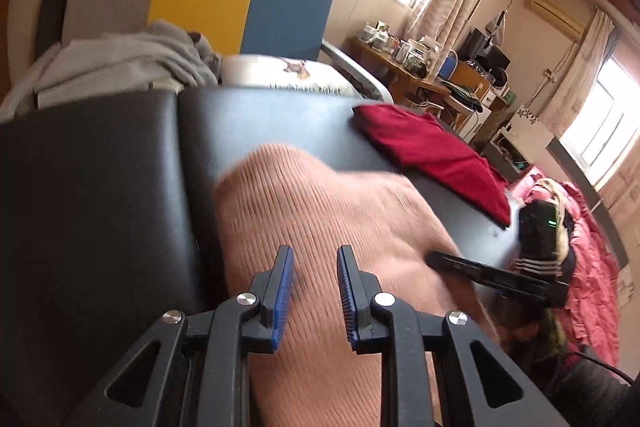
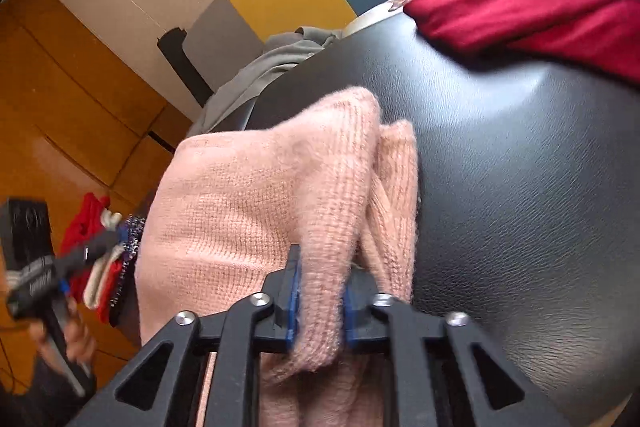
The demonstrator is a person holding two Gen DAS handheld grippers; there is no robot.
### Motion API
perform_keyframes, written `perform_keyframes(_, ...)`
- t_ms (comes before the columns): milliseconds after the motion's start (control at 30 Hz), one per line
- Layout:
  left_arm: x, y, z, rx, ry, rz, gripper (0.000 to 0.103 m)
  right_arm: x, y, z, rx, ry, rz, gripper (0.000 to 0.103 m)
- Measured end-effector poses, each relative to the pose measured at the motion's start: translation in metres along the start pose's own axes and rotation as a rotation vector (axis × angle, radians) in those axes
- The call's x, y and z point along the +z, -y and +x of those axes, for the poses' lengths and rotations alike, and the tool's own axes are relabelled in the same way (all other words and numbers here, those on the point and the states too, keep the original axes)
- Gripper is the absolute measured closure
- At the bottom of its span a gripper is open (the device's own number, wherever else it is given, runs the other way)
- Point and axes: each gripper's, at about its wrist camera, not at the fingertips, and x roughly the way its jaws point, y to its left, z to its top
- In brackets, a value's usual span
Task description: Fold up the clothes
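Right gripper (image 2: 320,301) clamped on a bunched fold of pink knit sweater (image 2: 256,211) | left gripper (image 1: 314,295) above the sweater, jaws apart, apparently empty | sweater on black padded table (image 2: 520,167) | red garment (image 1: 432,151) beyond the sweater

Hardly any readable text. White cushion (image 1: 280,77) behind the black padded surface (image 1: 120,167) carried a small printed figure and one line of dark lettering along its lower edge; too blurred and partly cut off by the surface edge, so couldn't be read. In the right wrist view, the left gripper (image 2: 36,279) body had white lettering on its dark side, motion-blurred, also unreadable. No brand, no., label or sign could be made out elsewhere in either view.
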Motion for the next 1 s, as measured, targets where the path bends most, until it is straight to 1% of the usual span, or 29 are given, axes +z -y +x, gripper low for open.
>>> perform_keyframes(33, 0.007, 0.000, 0.005, 0.006, -0.007, 0.018, 0.081, 0.004, -0.005, -0.009, -0.042, 0.018, -0.030, 0.054)
perform_keyframes(67, 0.014, 0.001, 0.012, 0.011, -0.018, 0.035, 0.081, 0.007, -0.012, -0.018, -0.057, 0.039, -0.069, 0.045)
perform_keyframes(100, 0.021, 0.003, 0.018, 0.016, -0.029, 0.051, 0.081, 0.011, -0.020, -0.028, -0.056, 0.063, -0.112, 0.045)
perform_keyframes(133, 0.027, 0.004, 0.025, 0.020, -0.043, 0.065, 0.081, 0.012, -0.031, -0.035, -0.037, 0.071, -0.158, 0.045)
perform_keyframes(200, 0.032, 0.009, 0.040, 0.025, -0.070, 0.078, 0.081, 0.007, -0.057, -0.039, 0.020, 0.038, -0.274, 0.045)
perform_keyframes(267, 0.035, 0.015, 0.055, 0.033, -0.093, 0.090, 0.081, -0.011, -0.079, -0.033, 0.051, -0.042, -0.403, 0.045)
perform_keyframes(300, 0.034, 0.018, 0.061, 0.038, -0.098, 0.095, 0.081, -0.021, -0.083, -0.029, 0.045, -0.086, -0.448, 0.049)
perform_keyframes(333, 0.035, 0.021, 0.068, 0.036, -0.106, 0.097, 0.081, -0.031, -0.083, -0.024, 0.023, -0.134, -0.480, 0.050)
perform_keyframes(367, 0.035, 0.023, 0.073, 0.034, -0.116, 0.098, 0.080, -0.041, -0.074, -0.018, -0.025, -0.179, -0.491, 0.050)
perform_keyframes(400, 0.034, 0.025, 0.080, 0.033, -0.133, 0.098, 0.079, -0.048, -0.059, -0.015, -0.051, -0.192, -0.469, 0.056)
perform_keyframes(433, 0.033, 0.026, 0.089, 0.028, -0.165, 0.097, 0.079, -0.055, -0.042, -0.015, -0.059, -0.190, -0.434, 0.061)
perform_keyframes(467, 0.029, 0.028, 0.100, 0.033, -0.208, 0.100, 0.079, -0.060, -0.026, -0.020, -0.042, -0.150, -0.401, 0.064)
perform_keyframes(500, 0.024, 0.031, 0.110, 0.050, -0.229, 0.109, 0.079, -0.063, -0.018, -0.023, -0.031, -0.118, -0.391, 0.066)
perform_keyframes(600, 0.016, 0.046, 0.119, 0.139, -0.199, 0.158, 0.078, -0.071, -0.006, -0.026, -0.028, -0.070, -0.399, 0.066)
perform_keyframes(667, 0.017, 0.050, 0.122, 0.162, -0.196, 0.160, 0.078, -0.072, -0.002, -0.026, -0.028, -0.051, -0.416, 0.066)
perform_keyframes(700, 0.019, 0.048, 0.121, 0.154, -0.197, 0.142, 0.078, -0.071, 0.000, -0.027, -0.022, -0.047, -0.407, 0.066)
perform_keyframes(767, 0.024, 0.038, 0.109, 0.108, -0.186, 0.076, 0.081, -0.068, 0.002, -0.028, -0.020, -0.055, -0.391, 0.066)
perform_keyframes(833, 0.028, 0.026, 0.087, 0.072, -0.155, 0.008, 0.083, -0.066, 0.000, -0.030, -0.036, -0.069, -0.406, 0.066)
perform_keyframes(900, 0.029, 0.015, 0.057, 0.055, -0.105, -0.039, 0.083, -0.059, -0.014, -0.022, -0.048, -0.096, -0.397, 0.059)
perform_keyframes(933, 0.025, 0.013, 0.039, 0.073, -0.077, -0.037, 0.083, -0.053, -0.021, -0.022, -0.052, -0.110, -0.394, 0.056)
perform_keyframes(967, 0.020, 0.011, 0.025, 0.088, -0.056, -0.025, 0.083, -0.046, -0.028, -0.023, -0.055, -0.124, -0.393, 0.049)
perform_keyframes(1000, 0.012, 0.012, 0.014, 0.090, -0.046, -0.009, 0.083, -0.040, -0.035, -0.023, -0.055, -0.117, -0.399, 0.043)
